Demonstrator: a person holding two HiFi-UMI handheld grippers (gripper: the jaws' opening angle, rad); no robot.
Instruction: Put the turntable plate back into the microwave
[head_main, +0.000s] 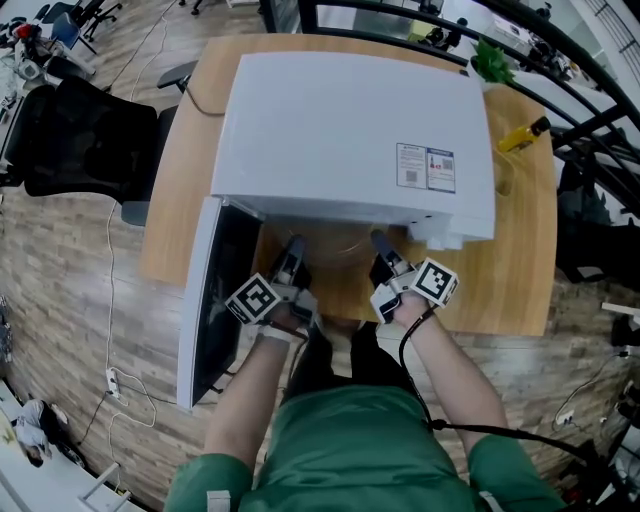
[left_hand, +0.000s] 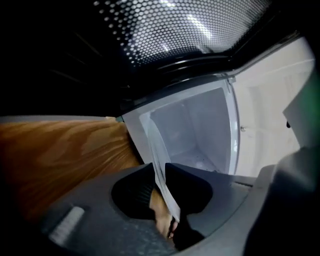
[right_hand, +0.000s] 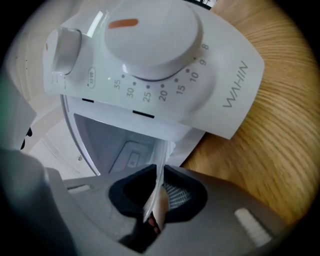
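The white microwave (head_main: 345, 140) stands on a wooden table (head_main: 520, 250), its door (head_main: 215, 300) swung open to the left. The clear glass turntable plate (head_main: 338, 246) hangs just in front of the cavity mouth, held by its rim from both sides. My left gripper (head_main: 296, 248) is shut on the plate's left rim (left_hand: 161, 155), seen edge-on between the pads, with the cavity (left_hand: 200, 130) ahead. My right gripper (head_main: 383, 245) is shut on the right rim (right_hand: 161, 167), below the timer dial (right_hand: 150, 35) of the control panel.
The open door's mesh window (left_hand: 175, 25) hangs close over the left gripper. On the table's right end are a yellow bottle (head_main: 522, 134) and a green item (head_main: 490, 60). A black office chair (head_main: 70, 140) stands left of the table.
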